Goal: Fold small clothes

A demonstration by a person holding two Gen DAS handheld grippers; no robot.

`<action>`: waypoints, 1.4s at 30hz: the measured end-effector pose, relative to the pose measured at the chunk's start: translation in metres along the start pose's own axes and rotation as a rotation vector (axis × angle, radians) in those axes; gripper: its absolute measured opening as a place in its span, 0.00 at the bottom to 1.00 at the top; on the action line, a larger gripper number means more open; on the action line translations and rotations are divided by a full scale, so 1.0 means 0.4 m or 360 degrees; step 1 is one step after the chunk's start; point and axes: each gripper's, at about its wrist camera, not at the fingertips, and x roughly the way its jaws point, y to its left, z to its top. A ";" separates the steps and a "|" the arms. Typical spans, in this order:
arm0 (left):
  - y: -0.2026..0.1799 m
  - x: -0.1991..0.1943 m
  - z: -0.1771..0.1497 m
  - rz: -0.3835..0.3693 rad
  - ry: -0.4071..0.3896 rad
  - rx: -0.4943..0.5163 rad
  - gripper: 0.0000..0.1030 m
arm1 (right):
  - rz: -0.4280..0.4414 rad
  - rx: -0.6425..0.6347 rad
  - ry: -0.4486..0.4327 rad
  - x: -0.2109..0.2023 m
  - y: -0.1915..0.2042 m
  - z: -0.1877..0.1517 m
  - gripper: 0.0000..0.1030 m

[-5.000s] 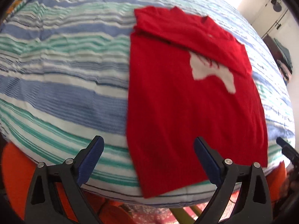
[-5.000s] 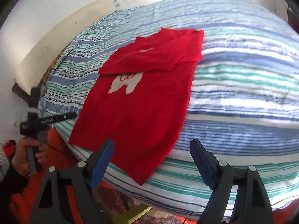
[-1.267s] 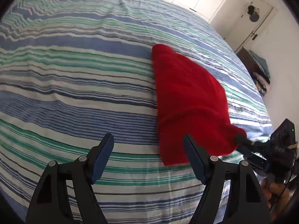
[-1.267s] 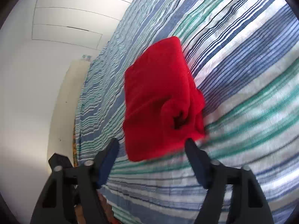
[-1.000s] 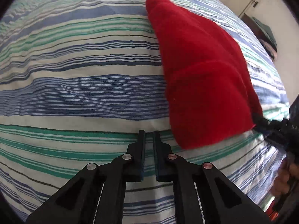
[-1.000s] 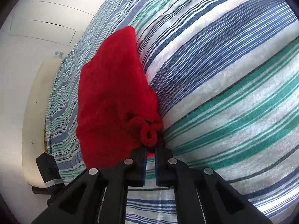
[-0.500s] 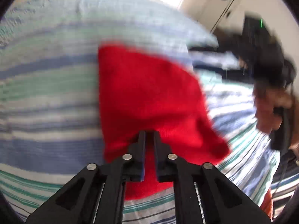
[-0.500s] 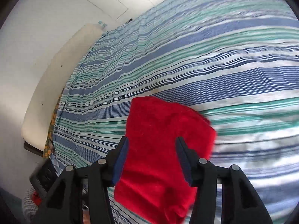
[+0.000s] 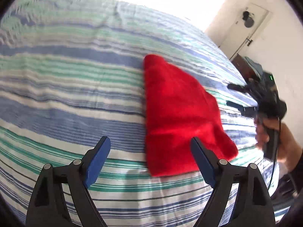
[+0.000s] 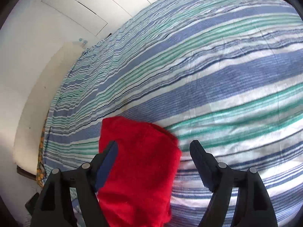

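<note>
The red fleecy knit garment (image 9: 178, 113), folded into a compact, roughly wedge-shaped bundle, lies on the blue, green and white striped bedspread (image 9: 66, 87), toward the near right part of the bed in the left wrist view. It looks soft, light and limp, with a nap that should grip the pads rather than slip; the layers will likely slide on each other and spring open if lifted by one corner. A better hold would probably be a pinch through all layers at a folded edge, or at the two near corners together. The left gripper (image 9: 149, 157) hangs above the bundle's near edge, its jaws opening with only bedspread and the garment's edge seen beyond them, nothing pressed. The right gripper (image 10: 153, 157) hovers over the bundle, its jaws also opening, the cloth lying below and free of the blue pads (image 10: 106, 162). At the far right, a hand (image 9: 272, 138) holds that gripper's handle.
</note>
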 end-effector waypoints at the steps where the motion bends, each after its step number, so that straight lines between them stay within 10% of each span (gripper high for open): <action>1: 0.016 0.042 -0.003 -0.0026 0.0113 -0.0044 0.82 | 0.0031 0.0046 0.0063 0.006 -0.026 -0.010 0.76; 7: -0.018 0.149 -0.036 -0.0215 0.0303 0.0039 0.71 | 0.0298 0.0284 0.0222 0.152 -0.114 -0.039 0.70; 9: -0.016 0.182 -0.035 -0.0345 0.0375 -0.0065 0.41 | 0.0394 0.0321 0.0267 0.211 -0.102 -0.036 0.52; 12: -0.022 0.153 -0.013 -0.0367 0.0342 -0.0049 0.26 | 0.0278 0.0311 0.0297 0.257 -0.071 -0.046 0.20; 23: -0.249 -0.061 0.056 -0.0497 0.0028 0.0292 0.26 | 0.0362 -0.0204 -0.0055 -0.111 0.099 0.051 0.17; 26: -0.290 -0.019 0.035 -0.0441 0.0100 0.0293 0.45 | 0.0282 -0.0232 -0.0100 -0.187 0.088 0.071 0.17; 28: -0.312 0.052 0.010 -0.0269 0.0220 0.0314 0.59 | 0.0056 -0.0236 -0.0082 -0.200 0.051 0.074 0.33; 30: -0.312 0.067 -0.041 -0.0114 0.0294 0.0350 0.59 | -0.0355 -0.0222 -0.0104 -0.213 -0.002 0.057 1.00; 36: -0.288 -0.089 -0.109 0.0335 0.0035 0.0625 0.93 | -0.0677 -0.0384 -0.0226 -0.380 0.011 -0.145 0.99; 42: -0.259 -0.286 -0.121 0.0537 -0.0170 0.0576 0.95 | -0.0723 -0.0567 -0.0085 -0.474 0.155 -0.466 0.99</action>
